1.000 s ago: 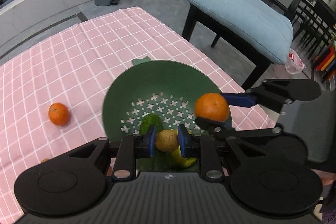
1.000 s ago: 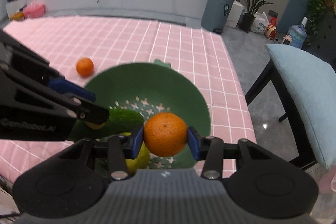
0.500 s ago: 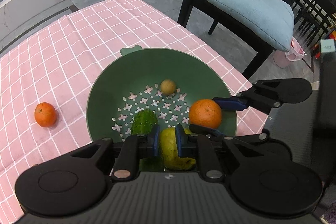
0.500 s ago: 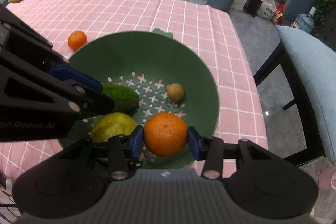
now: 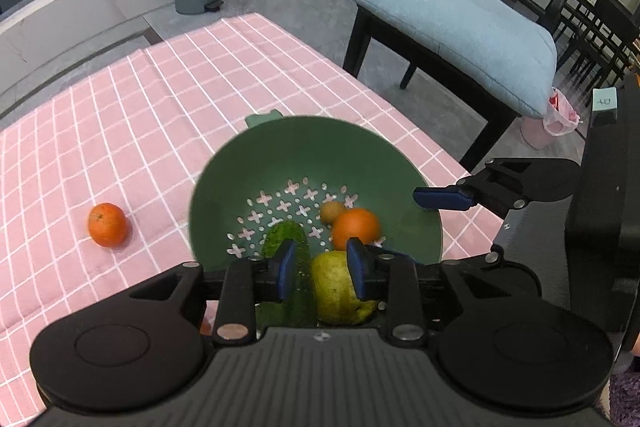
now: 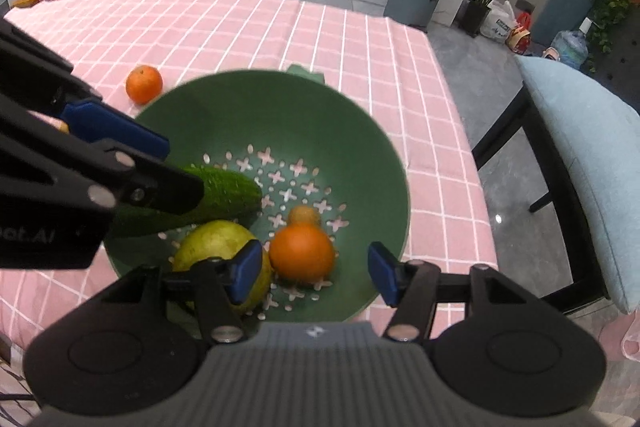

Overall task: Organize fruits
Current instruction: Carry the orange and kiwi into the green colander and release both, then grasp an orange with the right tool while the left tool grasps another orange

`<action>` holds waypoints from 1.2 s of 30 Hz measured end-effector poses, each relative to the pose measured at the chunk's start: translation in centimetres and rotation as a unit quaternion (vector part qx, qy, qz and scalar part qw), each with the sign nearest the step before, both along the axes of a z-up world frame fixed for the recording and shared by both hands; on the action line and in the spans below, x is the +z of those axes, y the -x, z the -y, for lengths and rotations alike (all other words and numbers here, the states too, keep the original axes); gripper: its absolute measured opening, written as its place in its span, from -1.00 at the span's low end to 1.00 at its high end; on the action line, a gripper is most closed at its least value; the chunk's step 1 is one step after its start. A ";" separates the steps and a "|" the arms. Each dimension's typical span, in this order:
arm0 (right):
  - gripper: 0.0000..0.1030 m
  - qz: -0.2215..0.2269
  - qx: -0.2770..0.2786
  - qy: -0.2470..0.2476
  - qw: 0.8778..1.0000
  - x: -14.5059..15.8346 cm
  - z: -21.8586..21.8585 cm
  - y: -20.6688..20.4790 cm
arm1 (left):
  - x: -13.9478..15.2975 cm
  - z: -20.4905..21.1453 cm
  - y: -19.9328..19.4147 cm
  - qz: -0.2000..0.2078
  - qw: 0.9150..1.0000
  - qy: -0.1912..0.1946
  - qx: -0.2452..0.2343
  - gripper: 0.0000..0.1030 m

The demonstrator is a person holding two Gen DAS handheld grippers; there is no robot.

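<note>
A: Orange (image 5: 107, 225) is left out on the pink cloth (image 5: 140, 115), lower left of the frame, well apart from the green bowl (image 5: 400, 163). It's round, so no long axis.

B: Left tongs (image 5: 320, 265) are judged nearer; partly open, nothing held. Right tongs (image 6: 316, 269) are spread wide, nothing gripped, above the bowl's orange (image 6: 301, 254).

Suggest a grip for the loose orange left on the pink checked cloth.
Take the round orange across its widest middle, coming straight down. It sits alone on the pink checked cloth, left of the green colander, so any jaw angle likely works. The left gripper is nearer.
</note>
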State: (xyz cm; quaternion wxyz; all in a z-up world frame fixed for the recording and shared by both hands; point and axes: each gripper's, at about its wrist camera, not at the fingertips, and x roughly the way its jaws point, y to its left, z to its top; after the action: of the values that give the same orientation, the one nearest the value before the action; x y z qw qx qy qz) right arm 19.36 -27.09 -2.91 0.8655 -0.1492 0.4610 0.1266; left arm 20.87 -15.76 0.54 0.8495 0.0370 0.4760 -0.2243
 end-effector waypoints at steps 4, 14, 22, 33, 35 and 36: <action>0.14 0.020 -0.008 -0.004 1.000 1.4 -0.2 0.7 | 1.3 -0.9 1.1 0.026 1.000 -0.004 0.008 -0.30; 0.15 0.048 -0.018 -0.071 0.996 4.8 -2.2 3.4 | 3.4 -4.6 3.4 0.060 0.997 -0.006 0.047 -0.21; 0.20 0.061 0.018 -0.099 0.993 6.2 -5.9 5.1 | 3.6 -9.2 4.9 0.063 0.994 -0.004 0.090 -0.16; 0.20 0.059 0.080 -0.091 0.991 5.5 -11.6 6.1 | 1.7 -15.1 5.9 0.056 0.990 -0.009 0.129 -0.15; 0.20 0.058 0.086 -0.085 0.991 5.1 -12.4 6.0 | 1.2 -16.1 6.0 0.056 0.989 -0.008 0.134 -0.15; 0.20 0.059 0.090 -0.080 0.991 4.9 -12.7 5.9 | 0.9 -16.5 6.0 0.056 0.989 -0.006 0.136 -0.15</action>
State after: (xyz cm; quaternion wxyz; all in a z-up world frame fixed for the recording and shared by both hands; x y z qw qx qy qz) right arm 13.43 -14.35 2.00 0.8856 -0.1273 0.3820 0.2316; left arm 14.84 0.76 1.44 0.8972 -0.0101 0.4298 -0.1011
